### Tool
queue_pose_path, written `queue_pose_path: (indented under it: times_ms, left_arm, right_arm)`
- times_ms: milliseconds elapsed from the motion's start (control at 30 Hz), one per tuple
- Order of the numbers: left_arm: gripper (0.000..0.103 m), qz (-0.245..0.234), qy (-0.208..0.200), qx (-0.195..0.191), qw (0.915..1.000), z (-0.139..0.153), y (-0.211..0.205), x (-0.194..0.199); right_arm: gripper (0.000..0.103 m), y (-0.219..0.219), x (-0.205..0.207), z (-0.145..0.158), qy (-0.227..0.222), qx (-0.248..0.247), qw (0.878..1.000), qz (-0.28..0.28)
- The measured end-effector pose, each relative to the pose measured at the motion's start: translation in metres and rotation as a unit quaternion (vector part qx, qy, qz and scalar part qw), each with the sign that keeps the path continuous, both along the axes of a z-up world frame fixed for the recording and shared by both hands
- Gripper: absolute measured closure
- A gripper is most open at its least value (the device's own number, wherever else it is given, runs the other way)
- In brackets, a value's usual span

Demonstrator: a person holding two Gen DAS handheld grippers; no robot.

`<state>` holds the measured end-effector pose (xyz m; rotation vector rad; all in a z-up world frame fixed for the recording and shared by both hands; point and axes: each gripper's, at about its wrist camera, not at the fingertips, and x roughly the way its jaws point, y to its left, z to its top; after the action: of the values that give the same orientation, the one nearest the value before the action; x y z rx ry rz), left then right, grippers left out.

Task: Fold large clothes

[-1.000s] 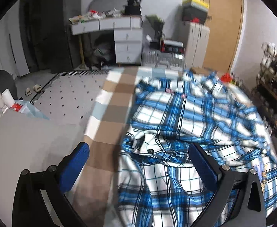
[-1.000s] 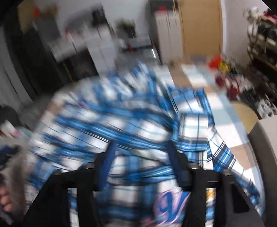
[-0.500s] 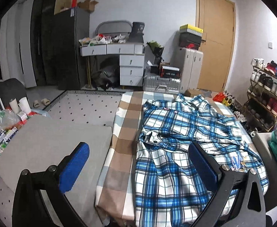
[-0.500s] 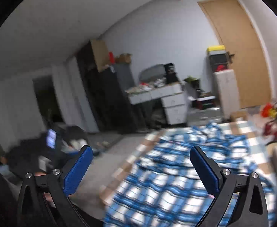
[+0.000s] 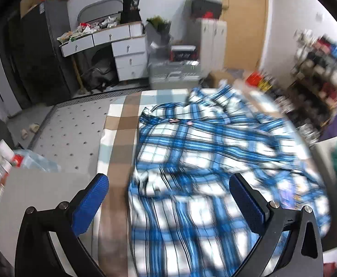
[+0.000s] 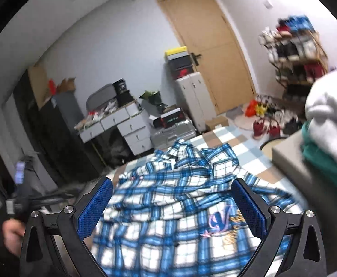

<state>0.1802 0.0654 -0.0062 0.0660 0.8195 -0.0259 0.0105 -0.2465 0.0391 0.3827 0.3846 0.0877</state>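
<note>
A large blue and white plaid shirt (image 5: 203, 150) lies spread and rumpled on a bed with a brown, white and pale-blue checked sheet (image 5: 120, 138). My left gripper (image 5: 168, 198) hovers open over the shirt's near left part, with nothing between its blue pads (image 5: 90, 205). The right wrist view shows the same shirt (image 6: 168, 184) with an embroidered logo (image 6: 221, 217) near its front. My right gripper (image 6: 172, 205) hangs wide open above it, holding nothing. At the lower left of that view, a hand (image 6: 11, 230) holds the other tool.
A pile of folded white and green clothes (image 6: 325, 127) sits on a grey surface at the right. Beyond the bed stand a white drawer desk (image 5: 122, 50), a silver suitcase (image 5: 175, 76), a wooden door (image 6: 210, 53) and a shoe rack (image 5: 318, 69). A grey pad (image 5: 41, 189) lies left of the bed.
The left gripper pulled back from the shirt, then came closer again; its view is now blurred. The right gripper's jaws widened as it rose off the shirt and swung back toward it.
</note>
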Motion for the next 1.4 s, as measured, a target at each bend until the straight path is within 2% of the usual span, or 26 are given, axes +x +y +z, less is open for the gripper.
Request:
queue_pose_path:
  times_ms: [67, 100, 167, 233, 267, 333, 433, 500, 533, 600, 667, 733, 800, 867, 900, 933, 967, 1000, 1033, 1067, 1133, 1167, 1233, 1267, 1333, 1400]
  left_arm:
    - [0.001, -0.019, 0.01, 0.038, 0.9991, -0.02, -0.017, 0.037]
    - [0.001, -0.036, 0.021, 0.043, 0.9982, -0.031, -0.024, 0.053]
    - [0.001, -0.058, 0.057, 0.033, 0.9962, -0.055, -0.035, 0.087]
    - [0.001, -0.077, 0.073, 0.031, 0.9939, -0.075, -0.045, 0.115]
    - [0.001, -0.077, 0.079, 0.036, 0.9932, -0.081, -0.049, 0.119]
    - [0.001, -0.073, 0.134, 0.033, 0.9877, -0.114, -0.052, 0.144]
    - [0.001, -0.053, 0.195, 0.034, 0.9787, -0.153, -0.043, 0.158]
    - [0.001, -0.046, 0.206, 0.017, 0.9774, -0.165, -0.034, 0.158]
    - [0.001, -0.045, 0.201, 0.005, 0.9785, -0.164, -0.03, 0.158]
    - [0.001, -0.05, 0.202, 0.015, 0.978, -0.159, -0.031, 0.158]
    - [0.001, -0.059, 0.176, 0.012, 0.9825, -0.137, -0.037, 0.157]
    - [0.001, -0.08, 0.141, -0.01, 0.9866, -0.11, -0.051, 0.156]
    - [0.001, -0.095, 0.133, -0.007, 0.9866, -0.1, -0.072, 0.161]
    - [0.001, -0.112, 0.144, 0.013, 0.9831, -0.11, -0.094, 0.169]
    - [0.001, -0.117, 0.153, 0.038, 0.9806, -0.123, -0.105, 0.174]
    - [0.001, -0.101, 0.173, 0.079, 0.9766, -0.141, -0.112, 0.178]
    - [0.001, -0.098, 0.192, 0.093, 0.9721, -0.15, -0.117, 0.179]
    - [0.001, -0.103, 0.202, 0.088, 0.9699, -0.158, -0.119, 0.18]
    - [0.001, -0.101, 0.187, 0.077, 0.9741, -0.157, -0.116, 0.178]
    - [0.0, -0.099, 0.194, 0.076, 0.973, -0.159, -0.115, 0.18]
    - [0.001, -0.079, 0.224, 0.045, 0.9703, -0.16, -0.105, 0.186]
    - [0.001, -0.071, 0.222, 0.04, 0.9716, -0.156, -0.099, 0.186]
    - [0.001, -0.071, 0.174, 0.024, 0.9818, -0.134, -0.094, 0.178]
    - [0.001, -0.079, 0.157, 0.02, 0.9842, -0.127, -0.097, 0.173]
    - [0.001, -0.105, 0.152, 0.035, 0.9822, -0.124, -0.108, 0.165]
    - [0.001, -0.122, 0.178, 0.069, 0.974, -0.14, -0.122, 0.16]
  right_arm:
    - [0.0, -0.002, 0.004, -0.006, -0.007, 0.007, 1.0, -0.009]
    - [0.0, -0.004, 0.005, -0.012, -0.011, 0.011, 1.0, -0.01]
    - [0.0, -0.006, 0.004, -0.025, -0.018, 0.018, 1.0, 0.004]
    - [0.0, -0.009, 0.006, -0.035, -0.005, 0.02, 1.0, 0.016]
    - [0.0, -0.012, 0.01, -0.04, 0.014, 0.024, 0.999, 0.025]
    - [0.0, -0.018, 0.016, -0.046, 0.039, 0.038, 0.998, 0.038]
    - [0.0, -0.027, 0.019, -0.053, 0.056, 0.073, 0.995, 0.047]
    - [0.0, -0.027, 0.019, -0.053, 0.062, 0.085, 0.993, 0.058]
    - [0.0, -0.024, 0.019, -0.053, 0.063, 0.084, 0.993, 0.061]
    - [0.0, -0.018, 0.015, -0.051, 0.06, 0.079, 0.993, 0.07]
    - [0.0, -0.012, 0.011, -0.048, 0.055, 0.069, 0.993, 0.072]
    - [0.0, -0.008, 0.01, -0.046, 0.053, 0.055, 0.995, 0.066]
    - [0.0, -0.006, 0.011, -0.046, 0.056, 0.047, 0.996, 0.059]
    - [0.0, -0.009, 0.015, -0.05, 0.068, 0.059, 0.994, 0.064]
    - [0.0, -0.012, 0.017, -0.053, 0.073, 0.078, 0.991, 0.075]
    - [0.0, -0.015, 0.018, -0.054, 0.076, 0.093, 0.989, 0.083]
    - [0.0, -0.019, 0.019, -0.057, 0.08, 0.11, 0.987, 0.085]
    - [0.0, -0.022, 0.018, -0.057, 0.081, 0.113, 0.987, 0.082]
    - [0.0, -0.023, 0.017, -0.057, 0.079, 0.113, 0.987, 0.08]
    - [0.0, -0.025, 0.015, -0.055, 0.074, 0.109, 0.988, 0.076]
    - [0.0, -0.024, 0.012, -0.051, 0.064, 0.101, 0.99, 0.07]
    - [0.0, -0.023, 0.011, -0.049, 0.06, 0.097, 0.991, 0.072]
    - [0.0, -0.021, 0.011, -0.046, 0.059, 0.096, 0.991, 0.078]
    - [0.0, -0.019, 0.01, -0.046, 0.06, 0.097, 0.99, 0.079]
    - [0.0, -0.019, 0.01, -0.048, 0.064, 0.098, 0.99, 0.08]
    - [0.0, -0.019, 0.011, -0.048, 0.064, 0.101, 0.989, 0.082]
